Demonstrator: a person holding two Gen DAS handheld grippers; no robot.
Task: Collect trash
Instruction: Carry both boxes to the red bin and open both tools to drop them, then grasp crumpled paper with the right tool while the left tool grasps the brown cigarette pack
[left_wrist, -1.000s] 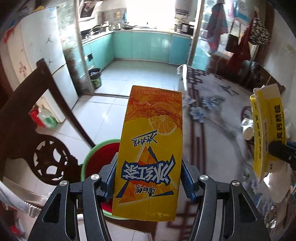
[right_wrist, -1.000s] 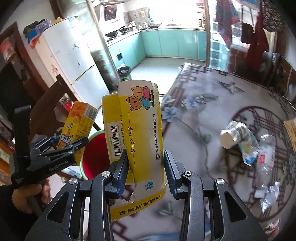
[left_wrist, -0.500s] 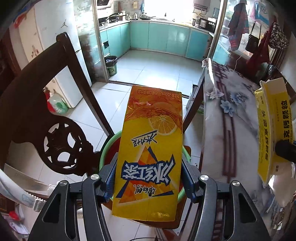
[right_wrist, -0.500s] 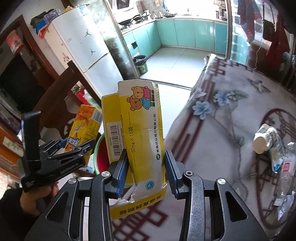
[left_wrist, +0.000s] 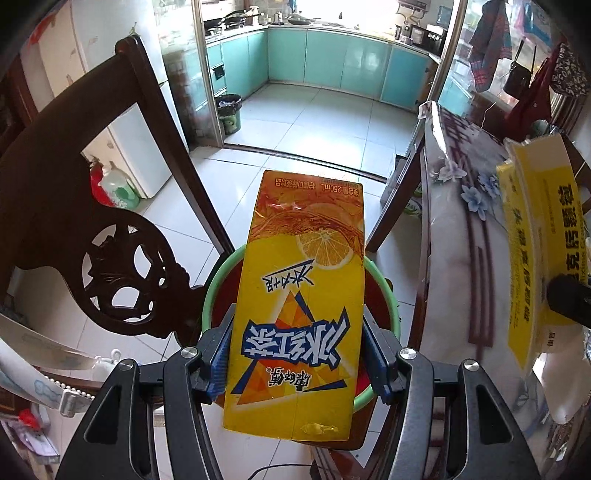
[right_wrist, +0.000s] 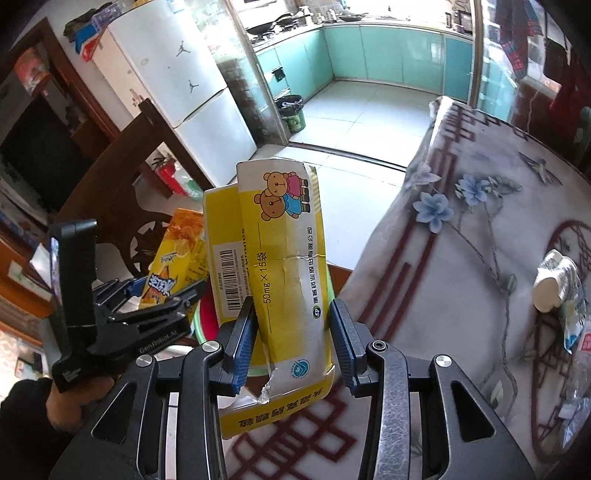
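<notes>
My left gripper (left_wrist: 297, 332) is shut on an orange and yellow iced tea carton (left_wrist: 299, 295), held upright above a green-rimmed red bin (left_wrist: 212, 291) on the floor. My right gripper (right_wrist: 291, 325) is shut on a torn yellow medicine box (right_wrist: 284, 258) with cartoon bears, over the table edge. In the right wrist view the left gripper (right_wrist: 173, 295) and its carton (right_wrist: 177, 251) sit just left of the box, with the bin (right_wrist: 201, 325) below them. The left wrist view shows the box (left_wrist: 535, 240) at the far right.
A dark carved wooden chair (left_wrist: 74, 229) stands close to the left of the bin. The table with a flowered cloth (right_wrist: 461, 258) carries a crushed paper cup (right_wrist: 552, 284) and plastic wrappers (right_wrist: 576, 350). A small dark waste bin (left_wrist: 229, 114) stands by the kitchen doorway.
Both grippers have moved left and down, away from the table middle. The bin now lies right under the carton, and the chair fills more of the left wrist view. Both grips hold.
</notes>
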